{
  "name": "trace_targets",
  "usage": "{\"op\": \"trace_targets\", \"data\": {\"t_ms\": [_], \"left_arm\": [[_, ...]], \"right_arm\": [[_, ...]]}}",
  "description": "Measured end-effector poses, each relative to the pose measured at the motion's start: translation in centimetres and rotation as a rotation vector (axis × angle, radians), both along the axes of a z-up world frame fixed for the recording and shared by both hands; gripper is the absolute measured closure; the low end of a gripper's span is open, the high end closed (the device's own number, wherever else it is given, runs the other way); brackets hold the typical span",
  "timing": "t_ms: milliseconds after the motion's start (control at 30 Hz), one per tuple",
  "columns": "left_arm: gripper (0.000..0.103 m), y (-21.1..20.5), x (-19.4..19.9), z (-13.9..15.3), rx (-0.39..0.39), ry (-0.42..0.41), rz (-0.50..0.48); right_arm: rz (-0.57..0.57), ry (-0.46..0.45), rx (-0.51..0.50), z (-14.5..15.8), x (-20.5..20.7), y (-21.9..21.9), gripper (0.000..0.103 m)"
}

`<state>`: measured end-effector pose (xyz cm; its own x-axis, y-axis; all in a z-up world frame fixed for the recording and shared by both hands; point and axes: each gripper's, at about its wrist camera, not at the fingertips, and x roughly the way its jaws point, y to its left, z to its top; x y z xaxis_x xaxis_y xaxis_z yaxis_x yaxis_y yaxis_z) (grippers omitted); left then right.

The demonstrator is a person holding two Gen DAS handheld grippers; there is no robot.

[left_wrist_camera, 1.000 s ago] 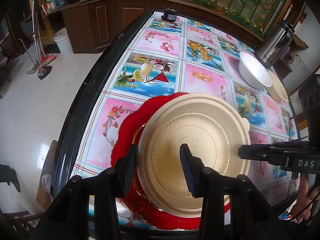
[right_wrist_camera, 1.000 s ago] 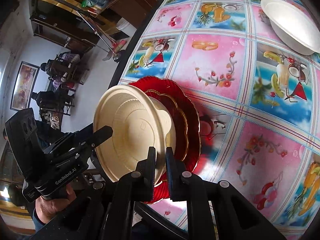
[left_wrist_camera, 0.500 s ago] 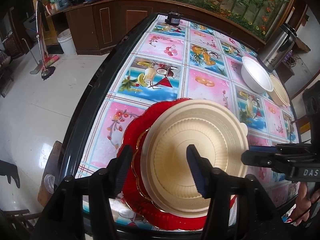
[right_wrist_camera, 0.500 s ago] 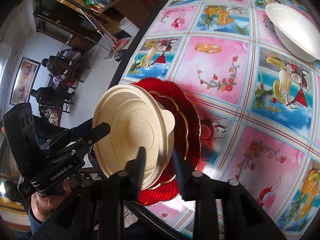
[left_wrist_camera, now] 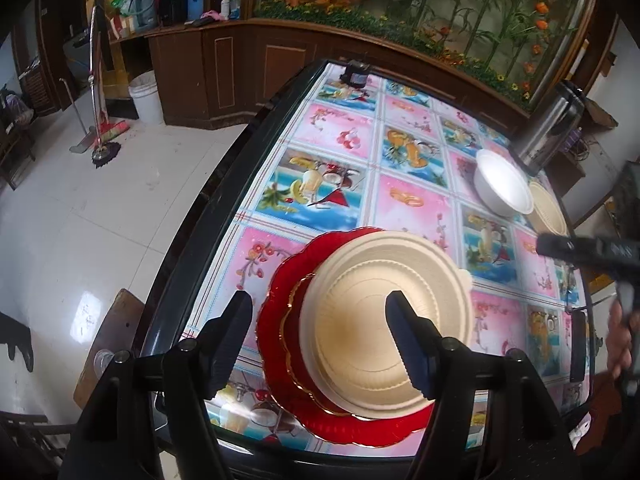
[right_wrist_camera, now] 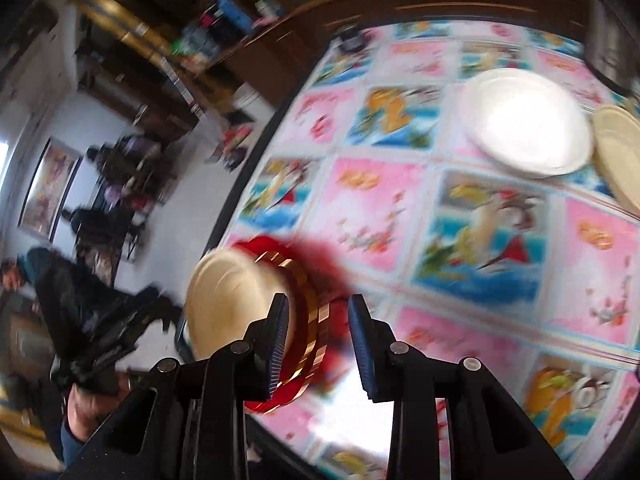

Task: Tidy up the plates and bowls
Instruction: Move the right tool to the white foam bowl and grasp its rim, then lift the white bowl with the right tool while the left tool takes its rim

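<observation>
An upturned cream plate (left_wrist_camera: 384, 320) rests on a stack of red plates (left_wrist_camera: 280, 344) near the table's near left corner. My left gripper (left_wrist_camera: 318, 300) hangs just above it. Its jaws are opening, and the pads stand clear on either side of the plate's near part. In the blurred right wrist view, my right gripper (right_wrist_camera: 319, 300) is open and empty, drawn off to the right of the stack (right_wrist_camera: 304, 320) and the cream plate (right_wrist_camera: 232, 300). It also shows as a dark bar, the right gripper (left_wrist_camera: 560, 246). A white bowl (left_wrist_camera: 502, 188) and another cream plate (left_wrist_camera: 550, 208) sit far right.
A steel flask (left_wrist_camera: 548, 136) stands behind the white bowl (right_wrist_camera: 524, 120). A small dark object (left_wrist_camera: 356, 76) sits at the table's far end. The dark table rim (left_wrist_camera: 208, 208) runs along the left, with tiled floor, a white bucket (left_wrist_camera: 146, 98) and a wooden stool (left_wrist_camera: 108, 340) beyond.
Both grippers have let go of the cream plate's rim. The left jaws widened and that gripper rose. The right gripper opened and swung away to the right, blurring its view.
</observation>
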<state>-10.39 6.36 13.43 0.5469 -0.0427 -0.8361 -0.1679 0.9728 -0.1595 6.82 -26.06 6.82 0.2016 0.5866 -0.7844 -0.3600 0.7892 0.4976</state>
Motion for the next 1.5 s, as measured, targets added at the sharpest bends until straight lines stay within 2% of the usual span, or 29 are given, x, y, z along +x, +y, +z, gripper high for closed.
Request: {"op": "trace_targets", "data": {"t_ms": [100, 467, 700, 900, 1067, 1233, 1500], "left_arm": [[0.028, -0.7, -0.3, 0.5, 0.010, -0.015, -0.021], [0.028, -2.3, -1.1, 1.3, 0.035, -0.021, -0.061], [0.028, -2.0, -1.5, 0.9, 0.028, -0.015, -0.045], [0.028, -2.1, -1.2, 0.4, 0.018, 0.002, -0.051], [0.028, -2.8, -0.4, 0.6, 0.013, -0.003, -0.079], [0.028, -4.0, 0.6, 0.6, 0.000, -0.008, -0.122], [0.028, -6.9, 2.3, 0.4, -0.030, -0.006, -0.206]], "right_arm": [[-0.059, -0.001, -0.019, -0.2, 1.7, -2.0, 0.070], [-0.235, 0.003, -0.117, -2.2, 9.9, -6.6, 0.070], [-0.268, 0.022, -0.178, -4.2, 15.4, -6.3, 0.070], [-0.251, 0.041, -0.268, -6.3, 16.8, -5.8, 0.070], [-0.225, 0.086, -0.274, -7.4, 16.1, -6.1, 0.070], [-0.166, 0.117, -0.278, -7.2, 13.1, -6.3, 0.070], [-0.077, 0.182, -0.267, -7.5, 4.3, -7.4, 0.070]]}}
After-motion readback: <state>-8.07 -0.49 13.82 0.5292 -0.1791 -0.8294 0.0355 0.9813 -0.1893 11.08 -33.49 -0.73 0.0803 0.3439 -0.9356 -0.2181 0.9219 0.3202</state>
